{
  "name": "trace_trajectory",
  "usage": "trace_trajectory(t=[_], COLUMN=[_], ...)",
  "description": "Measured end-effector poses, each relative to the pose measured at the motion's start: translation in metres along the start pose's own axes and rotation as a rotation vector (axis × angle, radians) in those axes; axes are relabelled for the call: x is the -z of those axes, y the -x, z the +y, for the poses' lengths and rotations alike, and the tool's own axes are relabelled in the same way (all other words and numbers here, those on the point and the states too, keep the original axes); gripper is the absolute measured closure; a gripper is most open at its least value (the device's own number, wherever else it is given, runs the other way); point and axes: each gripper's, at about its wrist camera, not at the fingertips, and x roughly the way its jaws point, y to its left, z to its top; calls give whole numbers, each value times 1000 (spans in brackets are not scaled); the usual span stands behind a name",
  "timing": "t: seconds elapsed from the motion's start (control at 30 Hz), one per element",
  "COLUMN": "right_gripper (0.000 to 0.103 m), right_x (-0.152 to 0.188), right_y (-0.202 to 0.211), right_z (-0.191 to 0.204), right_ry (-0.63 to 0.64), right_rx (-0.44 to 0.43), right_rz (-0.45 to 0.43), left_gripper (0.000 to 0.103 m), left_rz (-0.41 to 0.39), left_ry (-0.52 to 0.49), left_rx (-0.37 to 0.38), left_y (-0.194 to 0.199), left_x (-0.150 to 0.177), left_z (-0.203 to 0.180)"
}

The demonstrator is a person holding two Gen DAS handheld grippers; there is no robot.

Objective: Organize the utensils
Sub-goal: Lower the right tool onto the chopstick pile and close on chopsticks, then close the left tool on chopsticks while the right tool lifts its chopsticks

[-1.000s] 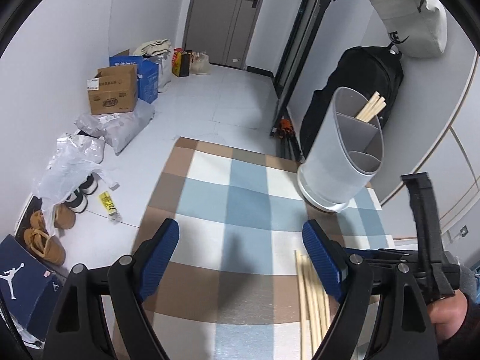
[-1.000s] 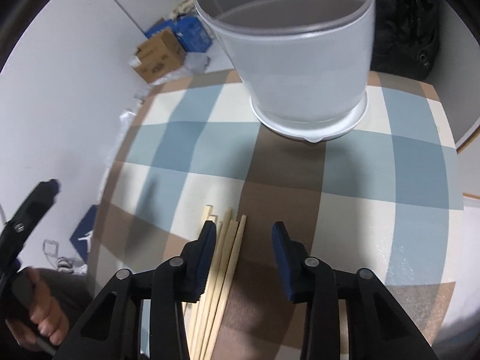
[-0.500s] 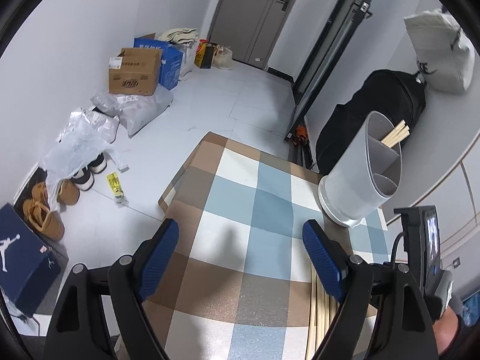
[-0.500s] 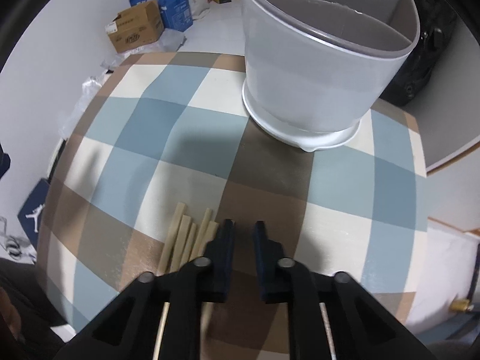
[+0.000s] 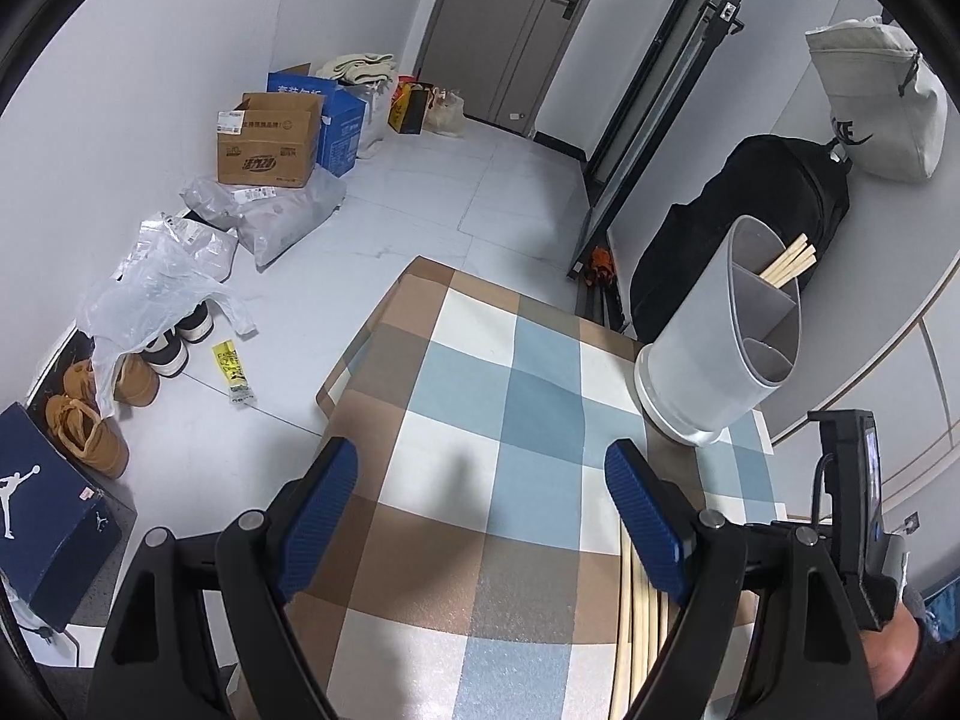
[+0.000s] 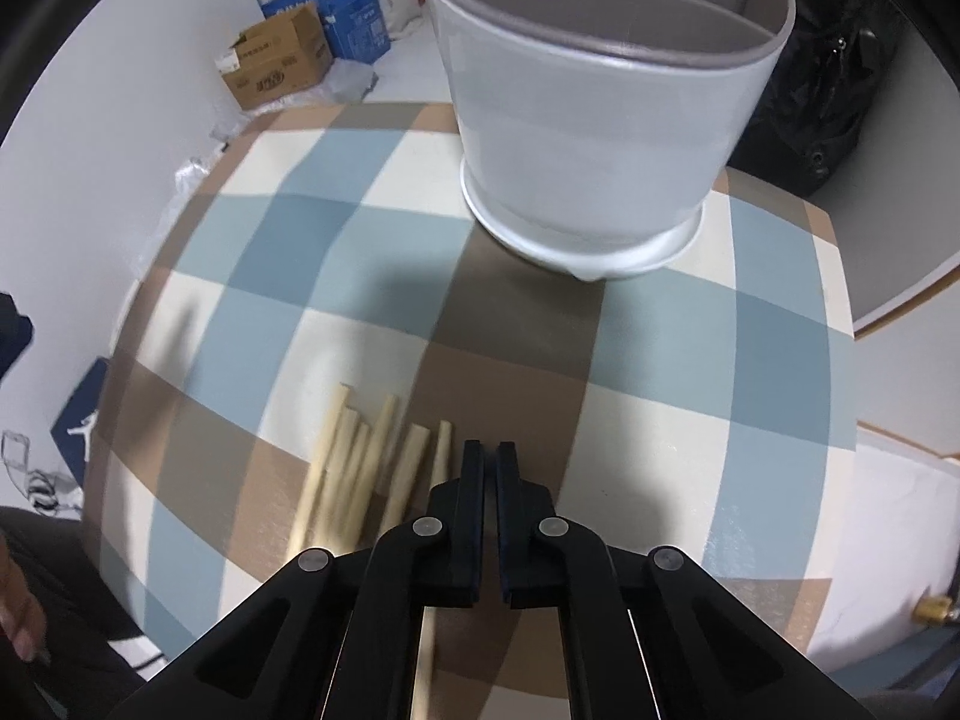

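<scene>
Picking up a loose chopstick to file it in the utensil holder.

My left tool [image 5: 480, 498] hangs spread and empty over the checked tabletop [image 5: 540, 414]. Loose wooden chopsticks [image 6: 360, 468] lie in a row just left of my right tool [image 6: 489, 468], whose fingers are pressed nearly together; whether they pinch a chopstick I cannot tell. The grey utensil holder [image 6: 600, 138] stands beyond, some chopsticks [image 5: 789, 261] already inside. Next I judge: confirm the grip, lift, tip into that compartment.

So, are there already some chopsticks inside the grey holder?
Yes, the left wrist view shows a few chopsticks sticking out of the back compartment of the holder.
</scene>
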Motion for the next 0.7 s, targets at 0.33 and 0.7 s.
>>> trace_trajectory(t=[0.33, 0.7], right_gripper=[97, 99], right_x=[12, 9], right_y=[5, 8], right_z=[20, -2], right_ry=[107, 92], right_rx=[26, -15], right_rz=[-3, -56], left_gripper=[22, 22], left_rz=[13, 53], left_ry=[14, -44], left_rx=[-6, -22], left_y=[-2, -14], left_x=[2, 8], left_z=[2, -10])
